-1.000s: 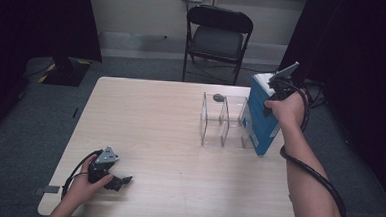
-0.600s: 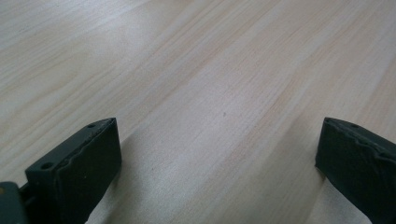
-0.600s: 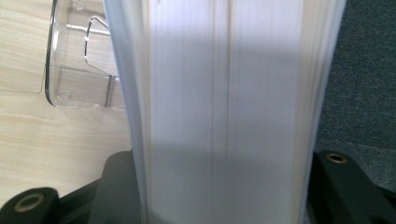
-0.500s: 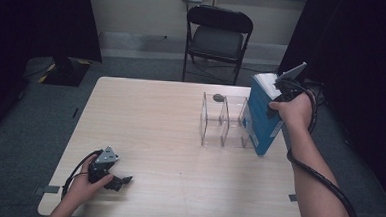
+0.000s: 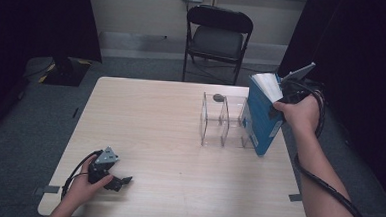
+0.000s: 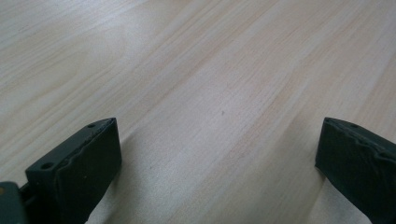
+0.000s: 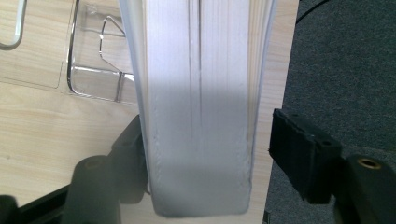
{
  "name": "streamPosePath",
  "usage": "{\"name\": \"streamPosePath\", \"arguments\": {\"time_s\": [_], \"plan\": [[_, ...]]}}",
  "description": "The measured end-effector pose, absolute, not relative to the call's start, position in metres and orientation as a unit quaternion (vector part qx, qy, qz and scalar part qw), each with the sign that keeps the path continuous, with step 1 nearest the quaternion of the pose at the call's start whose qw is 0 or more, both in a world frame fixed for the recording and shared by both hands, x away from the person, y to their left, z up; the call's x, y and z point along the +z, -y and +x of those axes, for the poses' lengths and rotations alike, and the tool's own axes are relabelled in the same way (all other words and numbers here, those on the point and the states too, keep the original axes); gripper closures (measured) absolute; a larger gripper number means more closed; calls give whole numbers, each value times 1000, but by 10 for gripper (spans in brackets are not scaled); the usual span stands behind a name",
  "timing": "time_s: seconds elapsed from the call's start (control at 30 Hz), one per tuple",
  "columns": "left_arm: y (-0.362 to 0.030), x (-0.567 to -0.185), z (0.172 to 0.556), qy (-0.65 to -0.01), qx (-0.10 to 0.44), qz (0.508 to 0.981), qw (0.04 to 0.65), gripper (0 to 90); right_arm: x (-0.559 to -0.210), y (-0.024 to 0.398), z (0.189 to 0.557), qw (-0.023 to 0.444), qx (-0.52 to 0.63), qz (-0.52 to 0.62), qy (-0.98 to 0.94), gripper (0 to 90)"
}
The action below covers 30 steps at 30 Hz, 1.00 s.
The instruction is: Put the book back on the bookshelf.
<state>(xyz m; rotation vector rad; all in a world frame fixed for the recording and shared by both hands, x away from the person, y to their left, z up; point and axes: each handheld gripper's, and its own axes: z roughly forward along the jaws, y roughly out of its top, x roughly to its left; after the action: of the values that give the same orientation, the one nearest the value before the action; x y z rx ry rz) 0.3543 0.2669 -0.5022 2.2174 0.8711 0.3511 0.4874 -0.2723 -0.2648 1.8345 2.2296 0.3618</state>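
Note:
A blue book stands on end at the right end of a clear acrylic rack, tilted a little. My right gripper hovers at the book's top edge. In the right gripper view the white page block runs up between the jaws. These have just been opening, and the right fingertip stands apart from the pages. My left gripper rests on the table near its front left corner. Its jaws are spread wide with bare wood between them.
A small dark round thing lies on the table just behind the rack. The rack's clear dividers stand left of the book. A black folding chair stands behind the table's far edge. Dark carpet lies past the table's right edge.
The right gripper's jaws have spread away from the book, and the hand has lifted slightly toward the right. The book stays in the rack. The left hand has not moved.

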Motion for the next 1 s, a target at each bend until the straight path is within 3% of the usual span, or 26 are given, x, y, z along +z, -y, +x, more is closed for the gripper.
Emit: {"name": "streamPosePath", "arguments": {"time_s": [1.0], "plan": [[-267, -502, 353, -333, 136, 861, 360, 0, -251, 271, 443, 106, 165, 590, -783, 211]]}}
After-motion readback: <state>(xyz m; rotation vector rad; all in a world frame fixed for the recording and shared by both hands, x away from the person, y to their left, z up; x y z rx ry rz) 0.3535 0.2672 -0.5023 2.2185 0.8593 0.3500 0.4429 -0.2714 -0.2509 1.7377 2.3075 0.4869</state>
